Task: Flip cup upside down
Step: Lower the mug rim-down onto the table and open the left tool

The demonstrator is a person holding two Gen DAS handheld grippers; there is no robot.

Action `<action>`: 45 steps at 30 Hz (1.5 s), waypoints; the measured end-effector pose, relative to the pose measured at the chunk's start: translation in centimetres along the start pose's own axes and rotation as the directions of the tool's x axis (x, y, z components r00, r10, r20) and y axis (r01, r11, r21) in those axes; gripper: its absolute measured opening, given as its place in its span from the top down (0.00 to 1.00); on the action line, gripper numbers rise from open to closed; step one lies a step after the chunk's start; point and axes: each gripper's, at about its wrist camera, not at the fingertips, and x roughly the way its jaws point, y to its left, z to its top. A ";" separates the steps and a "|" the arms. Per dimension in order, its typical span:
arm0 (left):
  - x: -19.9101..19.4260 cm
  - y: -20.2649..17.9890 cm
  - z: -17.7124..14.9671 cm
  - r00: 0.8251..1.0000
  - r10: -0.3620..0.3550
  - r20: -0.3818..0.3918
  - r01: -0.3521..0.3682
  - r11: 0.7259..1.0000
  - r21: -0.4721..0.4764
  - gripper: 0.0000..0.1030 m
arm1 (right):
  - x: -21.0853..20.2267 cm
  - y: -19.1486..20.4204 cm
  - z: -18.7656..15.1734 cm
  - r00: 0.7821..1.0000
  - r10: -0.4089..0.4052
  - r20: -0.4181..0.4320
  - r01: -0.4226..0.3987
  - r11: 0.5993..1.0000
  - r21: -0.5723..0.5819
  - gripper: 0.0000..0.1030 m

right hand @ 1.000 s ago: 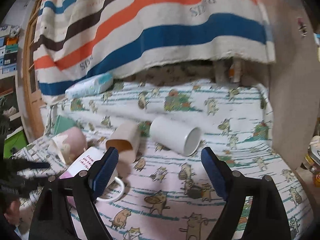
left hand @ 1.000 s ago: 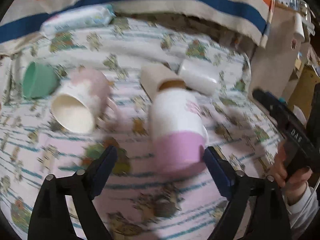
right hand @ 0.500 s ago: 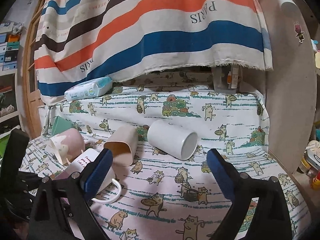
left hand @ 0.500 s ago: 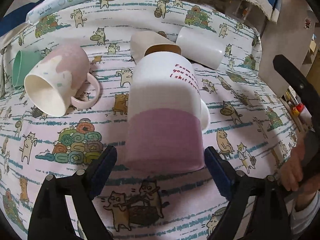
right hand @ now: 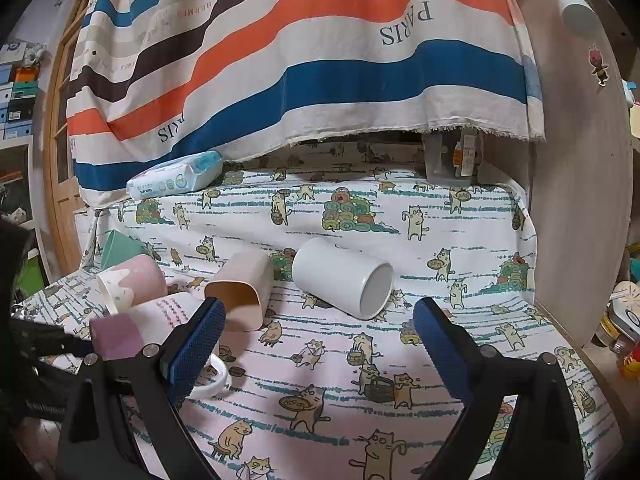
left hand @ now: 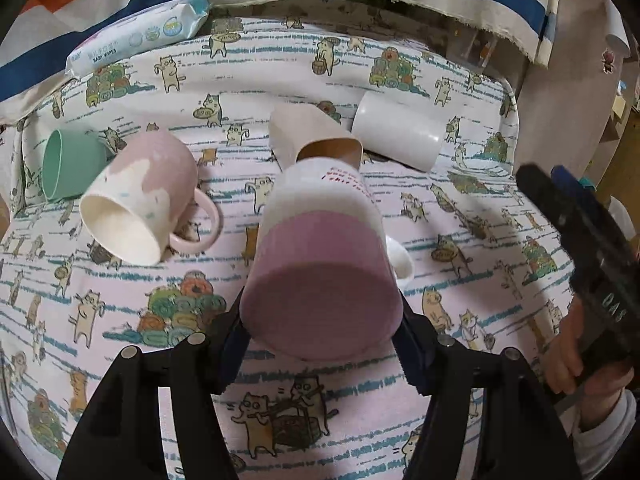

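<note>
My left gripper [left hand: 320, 340] is shut on the pink-and-white mug [left hand: 320, 264] near its pink base, which faces the camera. The mug lies on its side on the cat-print cloth, its white handle to the right. In the right wrist view the same mug [right hand: 136, 328] shows at the lower left, held by the left gripper. My right gripper [right hand: 316, 344] is open and empty above the cloth in front of a white cylinder cup [right hand: 344, 278].
Lying on their sides are a pink speckled mug [left hand: 140, 200], a green cup [left hand: 66, 164], a beige square cup [left hand: 312, 140] and a white cup [left hand: 396, 136]. A wipes pack [left hand: 140, 36] lies at the back. A striped cloth [right hand: 304, 60] hangs behind. A wooden panel [right hand: 580, 180] stands to the right.
My left gripper moved forward around the pink-and-white mug and closed on its base end. The right gripper stayed open and nearly still.
</note>
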 end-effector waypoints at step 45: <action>-5.7 5.2 1.0 0.830 -0.014 0.558 -0.058 0.992 0.111 0.00 | -0.6 1.5 0.2 0.998 0.069 0.011 -0.069 0.998 0.009 0.00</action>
